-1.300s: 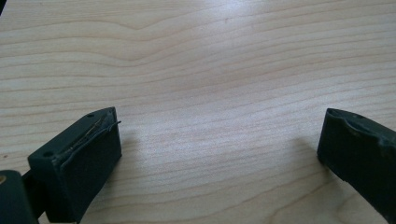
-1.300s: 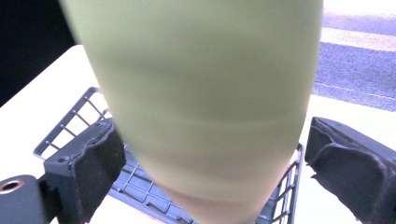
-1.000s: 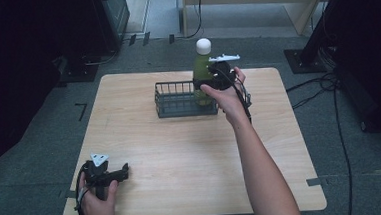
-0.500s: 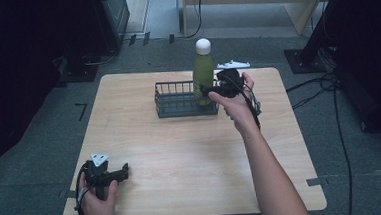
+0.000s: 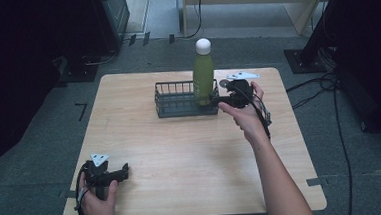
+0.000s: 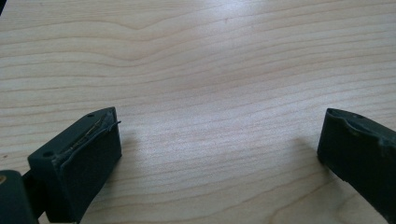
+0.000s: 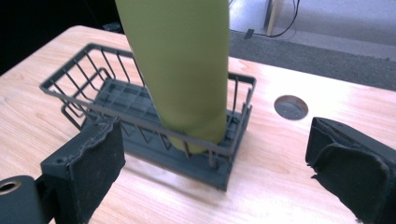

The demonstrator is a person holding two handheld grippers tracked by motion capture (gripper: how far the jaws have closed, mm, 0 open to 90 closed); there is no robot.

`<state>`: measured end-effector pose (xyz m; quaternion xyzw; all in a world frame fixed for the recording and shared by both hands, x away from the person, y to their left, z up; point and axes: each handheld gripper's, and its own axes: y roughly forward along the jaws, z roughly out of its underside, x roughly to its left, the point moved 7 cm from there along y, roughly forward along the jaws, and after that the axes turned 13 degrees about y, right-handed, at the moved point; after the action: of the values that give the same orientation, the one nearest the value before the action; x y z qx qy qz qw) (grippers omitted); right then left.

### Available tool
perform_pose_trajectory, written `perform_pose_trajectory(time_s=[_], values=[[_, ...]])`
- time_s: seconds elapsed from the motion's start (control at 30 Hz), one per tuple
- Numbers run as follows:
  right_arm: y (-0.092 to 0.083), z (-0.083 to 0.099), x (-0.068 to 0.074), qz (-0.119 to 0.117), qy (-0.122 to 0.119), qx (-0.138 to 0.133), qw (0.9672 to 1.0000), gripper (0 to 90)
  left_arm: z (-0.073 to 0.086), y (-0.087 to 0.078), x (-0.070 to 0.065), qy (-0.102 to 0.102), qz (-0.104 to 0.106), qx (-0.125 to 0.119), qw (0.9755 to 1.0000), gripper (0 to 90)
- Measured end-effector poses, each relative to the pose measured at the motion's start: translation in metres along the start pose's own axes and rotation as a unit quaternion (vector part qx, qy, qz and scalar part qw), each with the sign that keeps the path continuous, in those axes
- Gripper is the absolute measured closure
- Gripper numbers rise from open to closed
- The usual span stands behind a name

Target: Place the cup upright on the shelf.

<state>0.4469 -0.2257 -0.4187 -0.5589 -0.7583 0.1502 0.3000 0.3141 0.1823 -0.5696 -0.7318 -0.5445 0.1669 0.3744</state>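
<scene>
A green bottle [image 5: 203,76] with a white cap stands upright in the right end of a dark wire basket [image 5: 178,105] at the table's far middle. My right gripper [image 5: 217,101] sits just right of the basket, pointing at it, open. In the right gripper view the bottle [image 7: 182,70] and basket [image 7: 65,88] lie ahead of the right gripper [image 7: 215,140]. Its jaws have just been closing a little, with nothing between them. My left gripper [image 5: 122,171] rests open on the table's near left corner, over bare wood in the left gripper view [image 6: 219,135].
The light wooden table [image 5: 181,153] has a small round hole [image 7: 291,107] just right of the basket. Grey carpet surrounds the table, with cables on the floor at the right and dark equipment at the back left.
My right gripper has drawn back from the bottle, to the right and toward the person. The bottle stays standing in the basket. The left gripper has not moved.
</scene>
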Motion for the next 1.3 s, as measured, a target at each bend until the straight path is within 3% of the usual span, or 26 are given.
perform_pose_trajectory(time_s=[1.3], values=[[-0.048,0.074,-0.084,0.038,0.043,0.012,0.9983,4.7,0.0,0.0,-0.001,0.0,0.001,-0.001,1.0,0.0]])
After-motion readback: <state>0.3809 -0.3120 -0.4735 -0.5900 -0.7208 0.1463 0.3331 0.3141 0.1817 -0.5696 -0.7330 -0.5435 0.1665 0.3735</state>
